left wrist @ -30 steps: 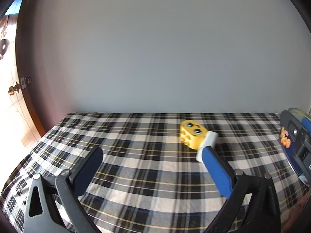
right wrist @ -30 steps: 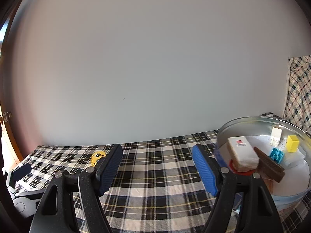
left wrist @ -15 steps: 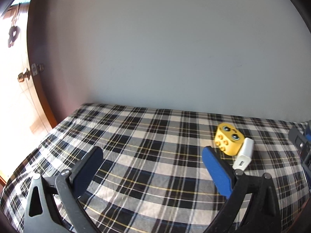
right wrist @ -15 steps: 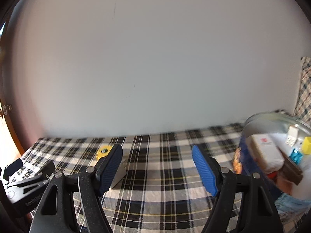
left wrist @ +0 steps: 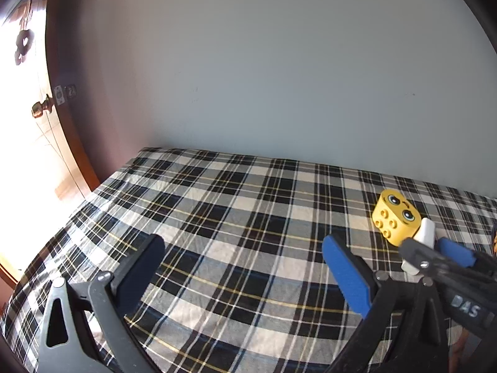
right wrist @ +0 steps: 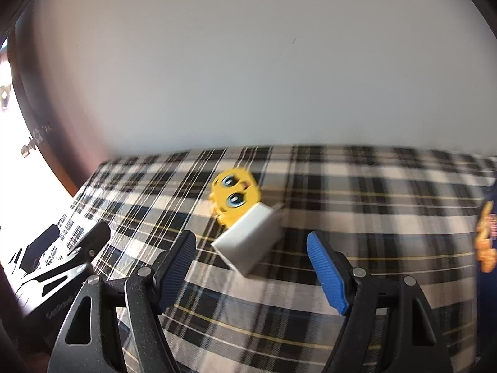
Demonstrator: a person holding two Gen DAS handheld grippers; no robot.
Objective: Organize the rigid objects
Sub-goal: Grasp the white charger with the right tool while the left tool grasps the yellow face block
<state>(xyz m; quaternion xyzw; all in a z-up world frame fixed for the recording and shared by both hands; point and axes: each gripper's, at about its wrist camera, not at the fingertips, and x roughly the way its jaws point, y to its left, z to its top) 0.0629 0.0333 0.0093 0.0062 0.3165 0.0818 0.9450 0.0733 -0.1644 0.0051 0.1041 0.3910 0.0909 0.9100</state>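
A yellow toy block (left wrist: 396, 220) with a cartoon face lies on the plaid bedcover (left wrist: 248, 217), with a white charger plug (left wrist: 426, 231) touching it. In the right wrist view the white charger plug (right wrist: 251, 242) sits just ahead of and between my right gripper's (right wrist: 250, 244) open blue pads, which are not touching it. The yellow block (right wrist: 236, 195) is right behind it. My left gripper (left wrist: 242, 248) stands open over bare cover to the left, holding nothing. The right gripper (left wrist: 424, 247) enters the left wrist view from the right, astride the plug.
A plain wall closes the far side of the bed. A wooden door frame (left wrist: 77, 143) and a bright doorway lie to the left, past the bed's edge. The printed side of a blue tin (right wrist: 484, 239) shows at the right. The left gripper (right wrist: 62, 258) sits low on the left.
My right gripper swung left and down, away from the tin of objects, and now straddles the white plug. My left gripper shifted left, so the block and plug moved right in its view.
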